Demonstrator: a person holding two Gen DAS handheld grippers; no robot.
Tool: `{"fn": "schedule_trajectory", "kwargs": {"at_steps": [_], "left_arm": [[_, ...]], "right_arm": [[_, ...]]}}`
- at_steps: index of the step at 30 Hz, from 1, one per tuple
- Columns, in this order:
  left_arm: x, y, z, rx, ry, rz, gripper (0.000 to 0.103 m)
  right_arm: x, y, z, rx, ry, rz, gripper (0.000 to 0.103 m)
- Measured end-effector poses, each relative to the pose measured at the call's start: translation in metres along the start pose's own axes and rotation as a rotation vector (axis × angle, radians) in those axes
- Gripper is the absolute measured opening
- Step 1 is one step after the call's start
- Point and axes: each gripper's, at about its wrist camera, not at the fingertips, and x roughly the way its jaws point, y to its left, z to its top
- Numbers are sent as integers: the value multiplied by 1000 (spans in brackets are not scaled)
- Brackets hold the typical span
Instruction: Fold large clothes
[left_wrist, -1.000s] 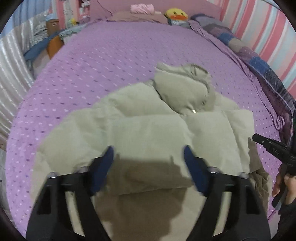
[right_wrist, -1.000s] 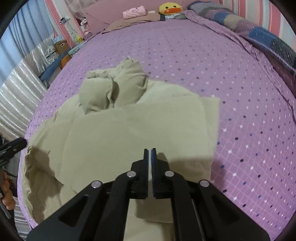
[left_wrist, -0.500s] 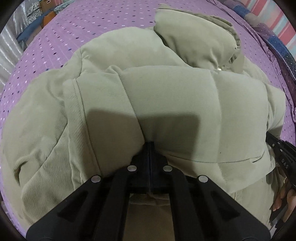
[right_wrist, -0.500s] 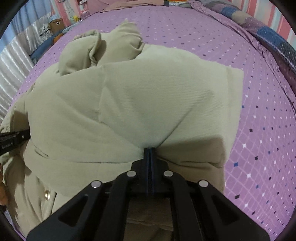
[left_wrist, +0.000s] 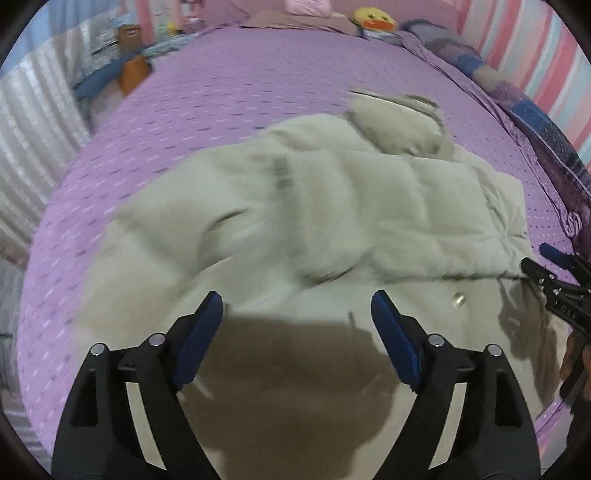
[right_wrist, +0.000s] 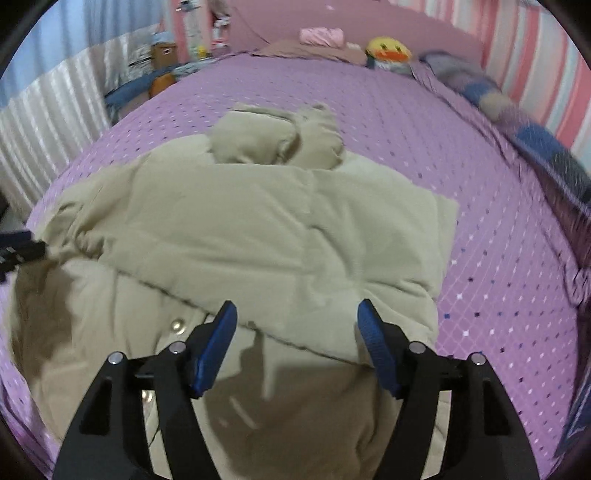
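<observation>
Left wrist view: left gripper (left_wrist: 297, 314) hangs over the near part of the coat (left_wrist: 332, 206), its blue-padded fingers (left_wrist: 201, 332) spread wide with nothing between them, its shadow falling on the cloth below. The coat is khaki and puffy, lying on the bed (left_wrist: 258, 92) with one part folded over another and its hood (left_wrist: 399, 125) bunched at the far end. A metal snap (left_wrist: 459, 297) shows on the lower layer. At the right edge the right gripper (left_wrist: 554, 273) reaches in near the coat's side; from here its fingers cannot be judged. The picture is blurred.

Right wrist view: right gripper (right_wrist: 295, 325) hovers above the near edge of the folded layer of the coat (right_wrist: 258, 229), fingers (right_wrist: 373, 339) parted wide and holding nothing. The hood (right_wrist: 277, 140) lies at the far end. A snap (right_wrist: 178, 325) shows just left of the left finger. The left gripper's tip (right_wrist: 18, 247) pokes in at the left edge, beside the coat.

The bed (right_wrist: 424, 122) wears a purple dotted sheet. A duck toy (right_wrist: 388, 50) and a pink bundle (right_wrist: 321, 36) sit at its head, a patchwork quilt (right_wrist: 535, 144) runs along the right side, and striped wall rises behind it.
</observation>
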Motion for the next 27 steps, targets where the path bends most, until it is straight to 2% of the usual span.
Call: {"fn": "schedule_trajectory", "kwargs": {"at_steps": [3,4,5,6,10,13,15,17,19,21,22,24,27], "left_arm": [[-16,58,-22,-73,-11,47,88],[-20,71,-26,-91,-10,64,90],[-24,93,-38,-119,-10,89,92],[-27,111,-50,-140,-10,106,94],[-24,175,-95,-228,27,148,96],[-9,198,-112,-233,70,181,97],[7,206,-122,-240,113,153,100],[17,208,-126,-257,115,98,100],[22,208,-124,-252,96,89,89],[30,209,-119,-252,86,75,58],[33,208,-114,-257,89,85,55],[32,210,-102,-259,86,110,27],[19,229,-86,-256,82,150,19]], "right_arm": [[-8,10,-7,-30,-16,-13,69],[-8,10,-9,-27,-5,-9,71],[-8,11,-11,-23,6,-9,79],[-7,11,-13,-16,17,-7,80],[-8,9,-17,-4,24,-2,80],[-6,14,-14,-15,33,-19,80],[-3,17,-12,-15,44,-16,81],[0,18,-14,-15,60,-13,81],[3,20,-15,-18,72,-26,81],[4,20,-15,-18,80,-44,81],[4,20,-13,-15,81,-44,81],[1,21,-8,-9,71,-40,81],[-7,25,2,-25,37,-62,81]]}}
